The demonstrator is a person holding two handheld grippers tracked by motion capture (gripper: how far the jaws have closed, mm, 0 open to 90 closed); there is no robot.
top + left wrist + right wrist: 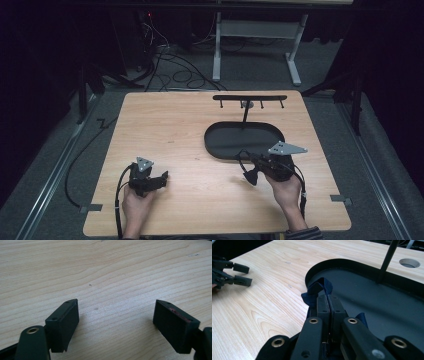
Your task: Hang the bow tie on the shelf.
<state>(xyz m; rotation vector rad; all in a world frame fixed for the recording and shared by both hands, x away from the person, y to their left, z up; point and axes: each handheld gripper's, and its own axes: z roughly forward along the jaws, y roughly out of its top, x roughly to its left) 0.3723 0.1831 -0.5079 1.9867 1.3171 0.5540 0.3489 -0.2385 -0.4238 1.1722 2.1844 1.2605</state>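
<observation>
At the lower right of the high view, a dark blue cloth strap [317, 291] is pinched by the clenched right gripper [327, 298] beside the black oval tray [216, 148], presumably for hanging on the hook rack [249, 98], while the left gripper [116, 315] is left spread and empty over the wooden table [105, 270].

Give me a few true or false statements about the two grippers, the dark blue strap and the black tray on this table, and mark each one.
1. The right gripper is clamped on a dark blue fabric strap. True.
2. The left gripper holds the strap too. False: its jaws stand apart over bare wood.
3. The black oval tray has a thin upright post with a hook bar on top. True.
4. The strap hangs from the hook bar. False: it sits in the right gripper near the tray's rim.
</observation>
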